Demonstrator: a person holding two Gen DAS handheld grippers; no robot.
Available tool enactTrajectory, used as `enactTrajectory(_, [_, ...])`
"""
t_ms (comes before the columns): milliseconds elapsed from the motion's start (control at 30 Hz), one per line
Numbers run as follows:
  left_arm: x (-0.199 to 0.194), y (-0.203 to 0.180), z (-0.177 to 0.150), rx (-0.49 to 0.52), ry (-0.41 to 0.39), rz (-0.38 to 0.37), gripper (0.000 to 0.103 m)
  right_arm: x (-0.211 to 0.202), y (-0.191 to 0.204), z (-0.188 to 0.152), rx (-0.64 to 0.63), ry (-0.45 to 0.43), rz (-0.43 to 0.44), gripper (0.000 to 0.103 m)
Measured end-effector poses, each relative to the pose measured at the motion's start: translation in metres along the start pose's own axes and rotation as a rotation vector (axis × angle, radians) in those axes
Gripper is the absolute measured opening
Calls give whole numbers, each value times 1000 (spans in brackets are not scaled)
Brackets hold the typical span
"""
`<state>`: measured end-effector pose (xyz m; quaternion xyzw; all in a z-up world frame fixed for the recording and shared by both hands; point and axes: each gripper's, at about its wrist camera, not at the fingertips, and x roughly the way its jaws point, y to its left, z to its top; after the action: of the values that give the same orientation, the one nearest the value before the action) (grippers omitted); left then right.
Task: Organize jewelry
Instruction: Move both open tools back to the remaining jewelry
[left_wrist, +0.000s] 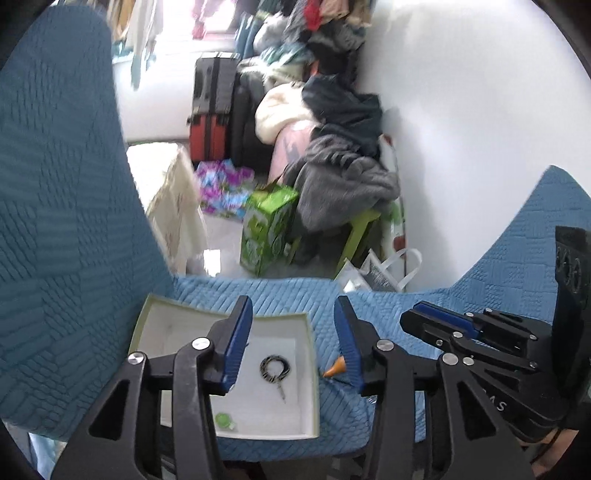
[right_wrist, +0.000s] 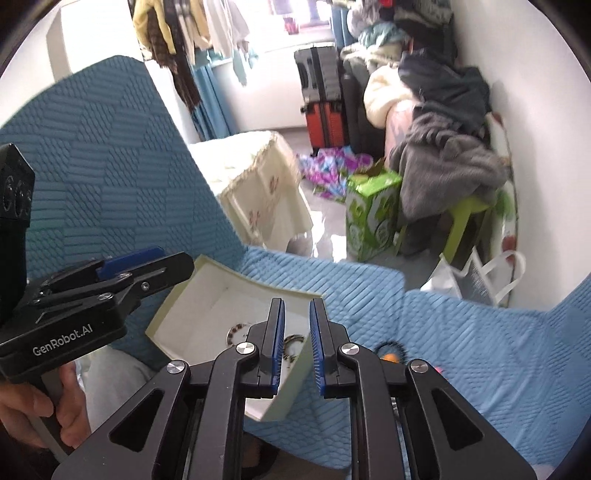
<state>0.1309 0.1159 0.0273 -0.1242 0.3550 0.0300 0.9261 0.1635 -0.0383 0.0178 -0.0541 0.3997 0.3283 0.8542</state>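
Two grippers hang empty above a white jewelry box (left_wrist: 303, 369) on a blue quilted cover (left_wrist: 480, 280).

The left gripper (left_wrist: 293, 332) has its blue-padded fingers (left_wrist: 236, 339) spread with nothing between them; the right gripper (right_wrist: 297, 343) holds its ribbed fingers (right_wrist: 277, 343) slightly parted, also pinching nothing. Inside the shallow, stiff-walled box lie a dark beaded bracelet (left_wrist: 275, 366) with a small dangling pendant and a round green piece (left_wrist: 223, 420), likely sorted there already. An orange cone-shaped item (left_wrist: 334, 368) sits on the cover just beside the box, probably awaiting collection.
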Motion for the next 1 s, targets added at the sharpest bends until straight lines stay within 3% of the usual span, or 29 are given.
enactTrajectory(200, [-19, -33, -2, 46, -76, -24, 53, -26, -16, -11, -11, -64, -18, 12])
enactTrajectory(567, [1, -73, -45, 55, -119, -59, 53, -22, -66, -65, 19, -80, -70, 13])
enactTrajectory(867, [32, -95, -79, 58, -71, -119, 53, -19, -99, -114, 94, -58, -111, 13])
enactTrajectory(1000, [46, -104, -93, 90, -29, -203, 53, -17, -113, -135, 140, -56, -130, 13])
